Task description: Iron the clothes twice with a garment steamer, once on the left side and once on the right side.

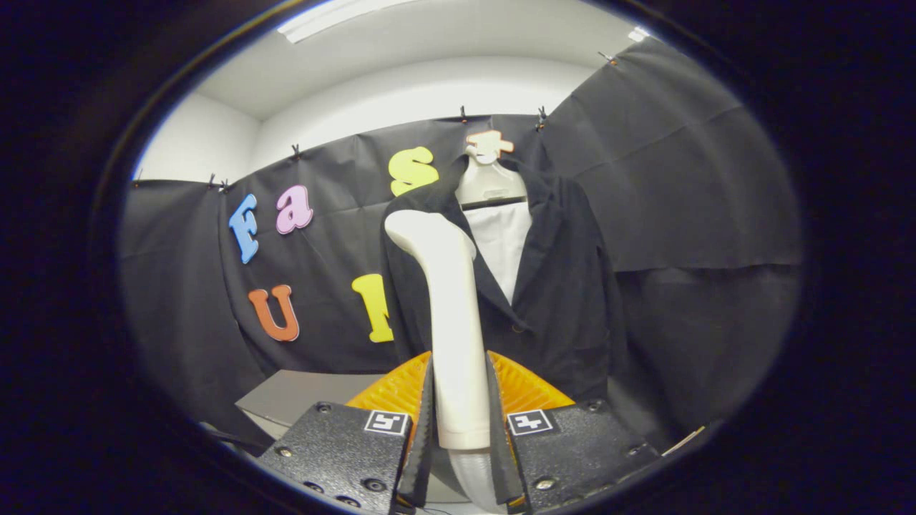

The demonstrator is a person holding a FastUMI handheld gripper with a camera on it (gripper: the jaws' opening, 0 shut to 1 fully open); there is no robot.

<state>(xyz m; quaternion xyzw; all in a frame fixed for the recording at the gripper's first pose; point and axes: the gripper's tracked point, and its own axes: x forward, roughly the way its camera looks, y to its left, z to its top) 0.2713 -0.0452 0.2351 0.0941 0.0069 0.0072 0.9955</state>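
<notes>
We see hand-held gripper [459,436] clamped on white garment steamer [452,336], both fingers [424,422] pressing its handle from either side. Steamer upright between fingers, rounded head at top tilted toward us and left. Beyond it, dark jacket [558,286] hangs on white hanger [490,187] against booth wall, white lining visible at open collar. We note square black-and-white markers on gripper body; no readable brand. Grey surface [300,397] corner behind the fingers, below jacket.

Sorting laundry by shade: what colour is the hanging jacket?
Black, clearest in the gripper view: the jacket hangs beyond the tool gripping the steamer.
</notes>
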